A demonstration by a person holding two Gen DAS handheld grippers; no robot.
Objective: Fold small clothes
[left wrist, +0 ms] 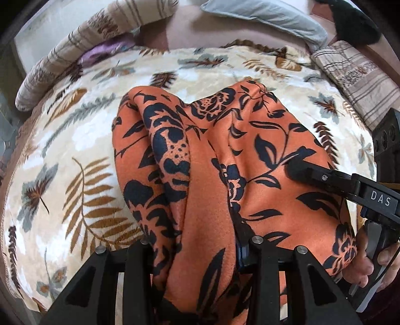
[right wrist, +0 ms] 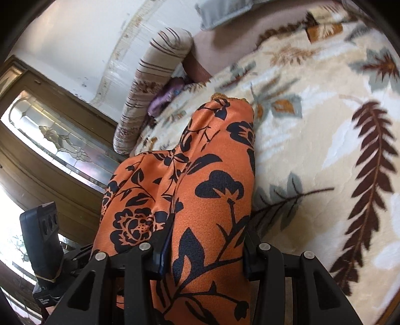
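An orange garment (left wrist: 212, 155) with a dark navy flower print hangs bunched in folds, its far end resting on the cream leaf-print blanket (left wrist: 82, 150). My left gripper (left wrist: 197, 250) is shut on a thick fold of it at the near edge. In the left wrist view, one finger (left wrist: 312, 173) of my right gripper lies across the cloth on the right, with a hand (left wrist: 370, 265) on its handle. In the right wrist view, my right gripper (right wrist: 206, 252) is shut on the orange garment (right wrist: 212, 175). The left gripper's body (right wrist: 41, 230) shows at lower left.
The blanket (right wrist: 312, 125) covers a bed. A striped bolster (left wrist: 50, 75) lies at its left, a grey pillow (left wrist: 270, 20) at the back, a striped pillow (left wrist: 362, 80) at the right. A purple cloth (left wrist: 100, 52) lies by the bolster. A wooden door with glass (right wrist: 50, 140) stands left.
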